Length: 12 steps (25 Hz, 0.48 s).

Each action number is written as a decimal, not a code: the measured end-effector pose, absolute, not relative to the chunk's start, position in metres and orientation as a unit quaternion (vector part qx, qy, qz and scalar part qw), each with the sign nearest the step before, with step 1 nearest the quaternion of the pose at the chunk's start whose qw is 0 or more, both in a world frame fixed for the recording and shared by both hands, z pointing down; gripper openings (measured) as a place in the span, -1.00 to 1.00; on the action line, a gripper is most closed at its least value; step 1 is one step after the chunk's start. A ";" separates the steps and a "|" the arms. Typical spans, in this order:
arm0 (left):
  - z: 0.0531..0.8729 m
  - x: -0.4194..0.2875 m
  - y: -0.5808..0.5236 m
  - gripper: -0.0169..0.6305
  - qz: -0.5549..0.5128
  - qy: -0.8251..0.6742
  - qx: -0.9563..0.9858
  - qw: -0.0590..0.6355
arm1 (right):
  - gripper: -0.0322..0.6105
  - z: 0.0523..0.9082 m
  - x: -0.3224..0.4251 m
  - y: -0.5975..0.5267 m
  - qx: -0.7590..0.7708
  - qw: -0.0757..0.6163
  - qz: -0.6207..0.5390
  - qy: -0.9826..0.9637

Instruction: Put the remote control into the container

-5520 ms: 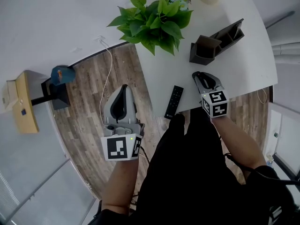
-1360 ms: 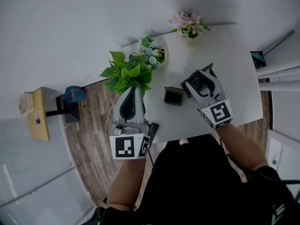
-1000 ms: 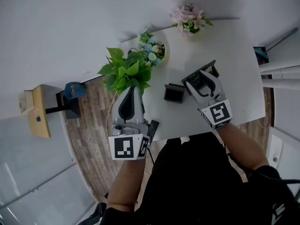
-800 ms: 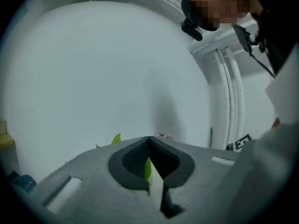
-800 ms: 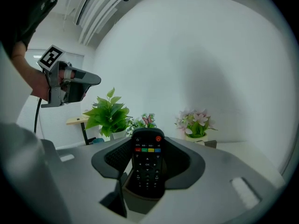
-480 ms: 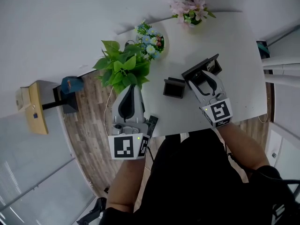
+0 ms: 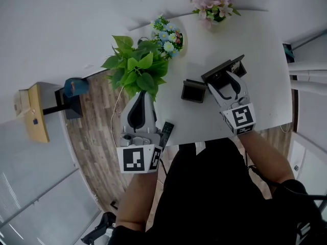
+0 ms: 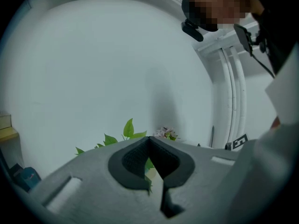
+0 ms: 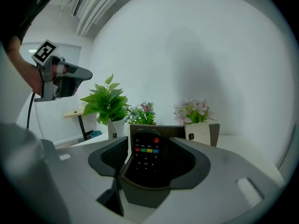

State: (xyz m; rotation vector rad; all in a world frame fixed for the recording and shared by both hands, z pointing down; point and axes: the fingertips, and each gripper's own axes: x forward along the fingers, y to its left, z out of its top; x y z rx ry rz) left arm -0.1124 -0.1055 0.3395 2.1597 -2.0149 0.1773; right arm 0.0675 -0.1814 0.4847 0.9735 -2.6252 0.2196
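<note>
My right hand-held gripper (image 7: 227,81) has just been opening its jaws. The remote control (image 9: 146,154) stands upright between them, buttons facing me and the red power key at 12 o'clock. Both pads now sit clear of its edges, so I read it as released, not grasped. Its lower end drops out of sight between dark walls, and the container (image 7: 220,71) shows its far wall just behind the remote. I judge the remote to be resting in a slot there. From the head view I cannot confirm that, because the gripper covers the slot.

If so, the placement is essentially done. What remains is drawing the jaws back toward 6 o'clock without clipping the remote, which could tip.

The left hand-held gripper (image 8: 149,141) is clenched on nothing, held off the counter (image 7: 255,45) edge by the leafy plant (image 7: 137,70). A second remote (image 7: 166,131) lies on the counter's near edge, at about 8 o'clock from the container.
</note>
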 end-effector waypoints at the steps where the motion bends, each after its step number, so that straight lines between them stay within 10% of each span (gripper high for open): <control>1: 0.338 -0.115 -0.104 -0.95 0.057 -0.678 0.727 0.091 | -0.04 0.482 0.068 -0.181 0.344 0.164 0.076 -0.921; 12: 0.306 -0.152 -0.070 -0.95 0.024 -0.679 0.731 0.060 | -0.05 0.422 0.062 -0.147 0.377 0.143 0.044 -0.914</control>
